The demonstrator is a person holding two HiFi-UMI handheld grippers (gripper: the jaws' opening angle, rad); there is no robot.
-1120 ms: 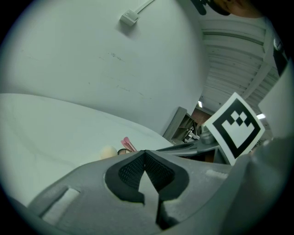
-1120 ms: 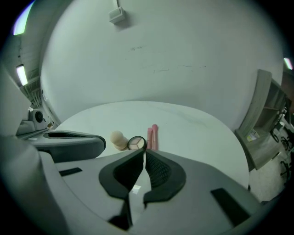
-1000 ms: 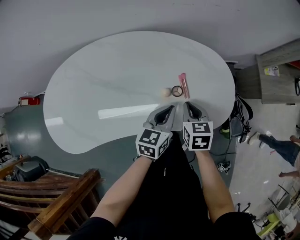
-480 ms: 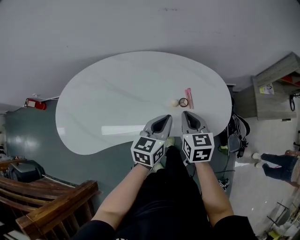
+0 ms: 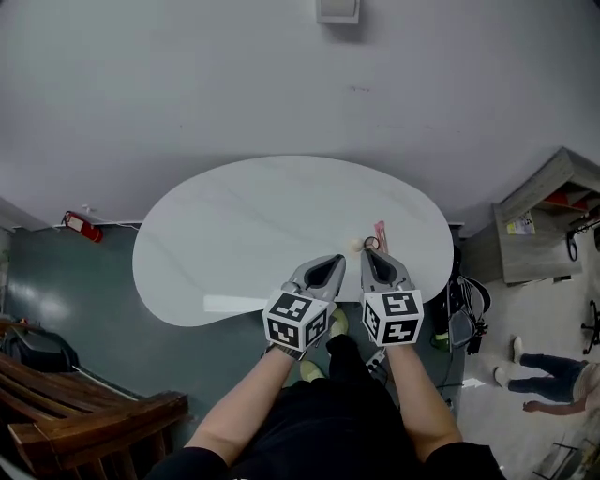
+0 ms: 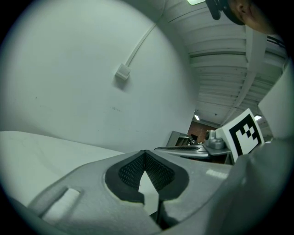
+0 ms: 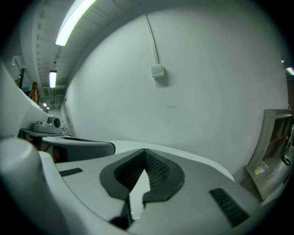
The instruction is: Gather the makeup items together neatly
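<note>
More of the grey wall [image 5: 187, 94] fills the head view than a second ago, and a small wall box [image 5: 337, 9] is newly in frame at the top edge. White kidney-shaped table [image 5: 244, 234] reads smaller and farther off, with its whole outline visible.

Left gripper [image 5: 332, 259] and right gripper [image 5: 369, 253] are side by side above the table's near right edge, lifted clear of the top. A second ago their tips lay low and close to the makeup. Both jaw pairs are closed tip to tip with nothing between. Each gripper view shows only pale tabletop through the gap behind the pads.

Only the head view shows the makeup. Both gripper views look past it to the wall, the box and the ceiling lights. The left gripper view catches the right gripper's marker cube [image 6: 243, 133]; the right gripper view adds a grey cabinet [image 7: 275, 151] at far right.

The makeup sits on the right part of the table, just beyond the right gripper's tips, layout unchanged:
- cream sponge ball [image 5: 356, 245] at left
- dark ring [image 5: 371, 244] just beside it
- pink sticks [image 5: 380, 232] at right, lying together, long axis near to far

The sticks are too small to tell which end points away.
</note>
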